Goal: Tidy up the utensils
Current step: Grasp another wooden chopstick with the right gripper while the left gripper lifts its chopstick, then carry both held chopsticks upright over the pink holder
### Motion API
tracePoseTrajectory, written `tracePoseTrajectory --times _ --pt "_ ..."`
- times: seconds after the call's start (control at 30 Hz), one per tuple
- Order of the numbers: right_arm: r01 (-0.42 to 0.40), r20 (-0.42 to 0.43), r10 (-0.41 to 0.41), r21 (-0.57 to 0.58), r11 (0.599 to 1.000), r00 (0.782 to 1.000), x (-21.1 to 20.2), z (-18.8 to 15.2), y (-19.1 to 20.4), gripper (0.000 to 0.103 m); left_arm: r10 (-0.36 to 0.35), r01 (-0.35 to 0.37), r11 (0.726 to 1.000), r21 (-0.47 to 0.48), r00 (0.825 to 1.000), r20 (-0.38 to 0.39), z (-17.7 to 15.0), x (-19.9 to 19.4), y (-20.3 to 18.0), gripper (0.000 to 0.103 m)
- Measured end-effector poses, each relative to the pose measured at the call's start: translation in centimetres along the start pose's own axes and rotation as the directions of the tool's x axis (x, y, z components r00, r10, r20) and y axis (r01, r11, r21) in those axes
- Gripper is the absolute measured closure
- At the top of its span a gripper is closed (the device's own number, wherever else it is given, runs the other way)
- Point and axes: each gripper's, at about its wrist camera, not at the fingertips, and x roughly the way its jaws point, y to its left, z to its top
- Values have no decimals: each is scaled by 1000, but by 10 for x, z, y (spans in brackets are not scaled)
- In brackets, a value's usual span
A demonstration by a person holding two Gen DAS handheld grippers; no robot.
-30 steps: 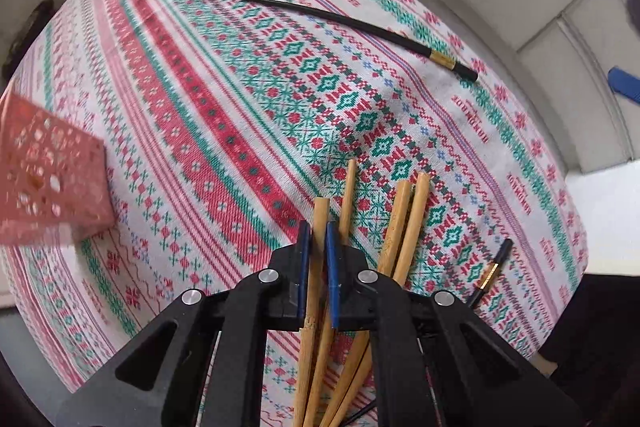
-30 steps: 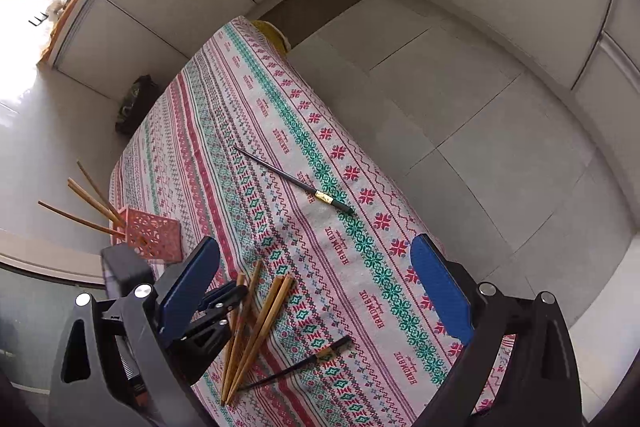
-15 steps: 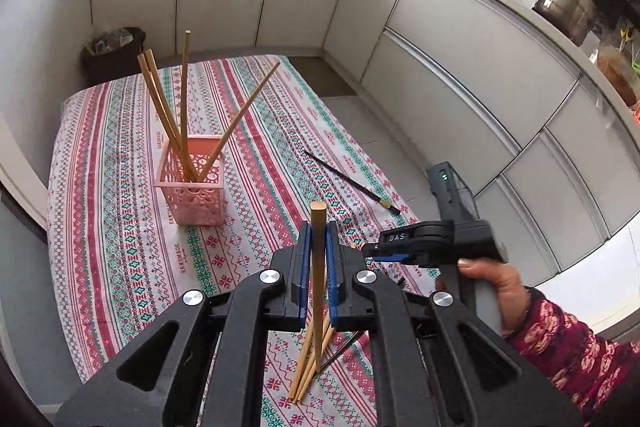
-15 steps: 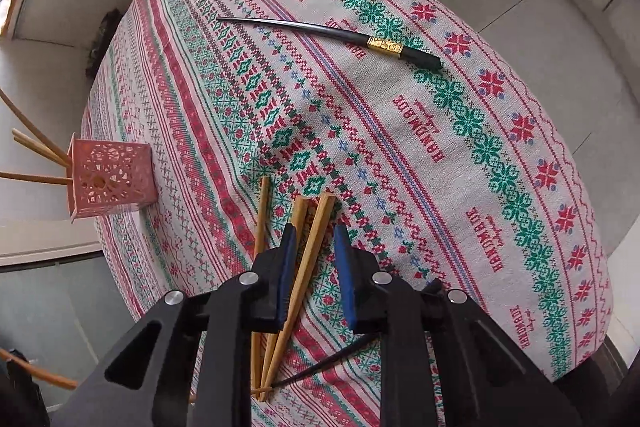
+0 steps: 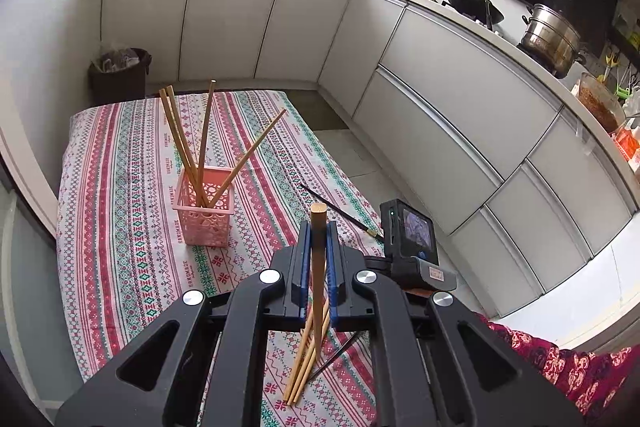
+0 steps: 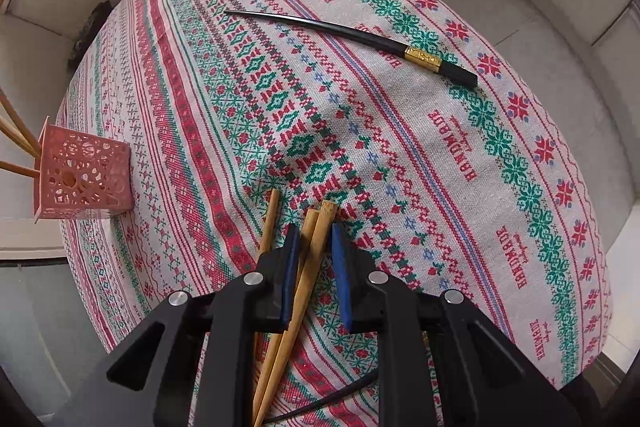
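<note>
Left claw: pinching one wooden chopstick, now lifted clear of the bench and upright; a second ago it was low over the pile.
Right claw: a second ago spread wide, now closing around two chopsticks of the loose pile; pads look not yet pressed on them.
Loose pile: lies on the striped cloth below the left claw, a thin black chopstick beside it.
Pink holder: mid-bench, four chopsticks standing in it.
Far black chopstick: alone, well apart.
Meaning: next deposit looks ready; second pick underway.
</note>
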Motion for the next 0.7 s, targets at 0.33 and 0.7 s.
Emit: tracePoseTrajectory --times 0.33,0.7 --pt "-186 212 209 -126 975 955 -83 -18 -2 95 15 -15 1000 -7 996 83 6 -36 -7 97" --pt "-233 376 375 -372 898 847 -211 -47 38 95 63 -61 998 -18 983 175 30 -61 -16 97"
